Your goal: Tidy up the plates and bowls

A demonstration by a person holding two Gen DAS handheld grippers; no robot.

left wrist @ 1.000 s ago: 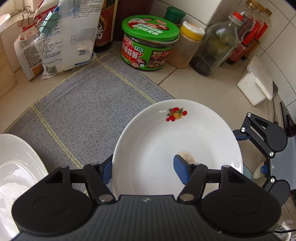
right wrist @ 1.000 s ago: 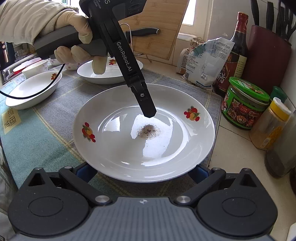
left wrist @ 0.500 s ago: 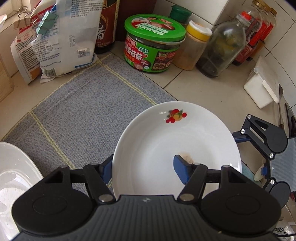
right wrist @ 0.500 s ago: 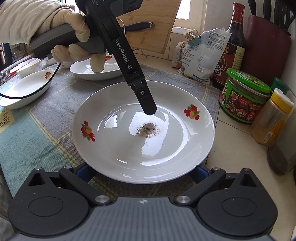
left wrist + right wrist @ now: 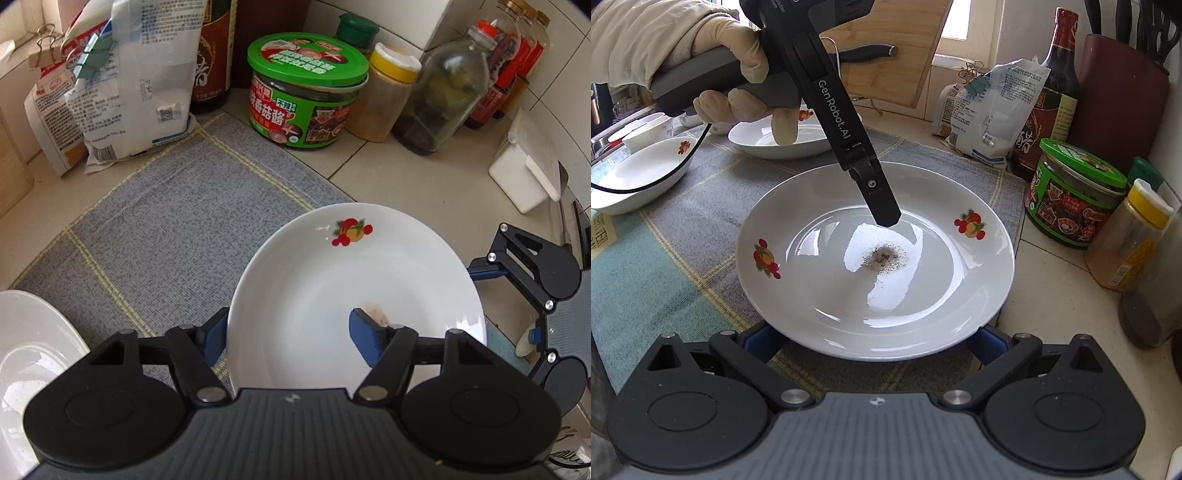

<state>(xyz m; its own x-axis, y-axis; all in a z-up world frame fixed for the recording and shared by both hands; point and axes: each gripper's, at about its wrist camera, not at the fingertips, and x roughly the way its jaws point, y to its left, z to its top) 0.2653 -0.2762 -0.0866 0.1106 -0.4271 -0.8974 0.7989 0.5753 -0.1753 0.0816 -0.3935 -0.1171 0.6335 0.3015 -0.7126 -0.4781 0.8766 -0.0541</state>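
Note:
A white plate with fruit prints and a dark speck patch in its middle lies on the grey-green mat. My left gripper straddles the plate's rim. One blue pad is outside the rim and partly hidden by it, the other sits inside the dish. Its jaws are opening, and the pads still look to be touching the plate. A gloved hand holds this gripper, whose fingertip rests on the plate. My right gripper is open, its pads set wide apart below the plate's near rim.
Two more white dishes sit behind on the mat, one at the back and one at the left. A green-lidded jar, spice bottles, a sauce bottle and clipped bags crowd the right side. A white box stands on the tiled counter.

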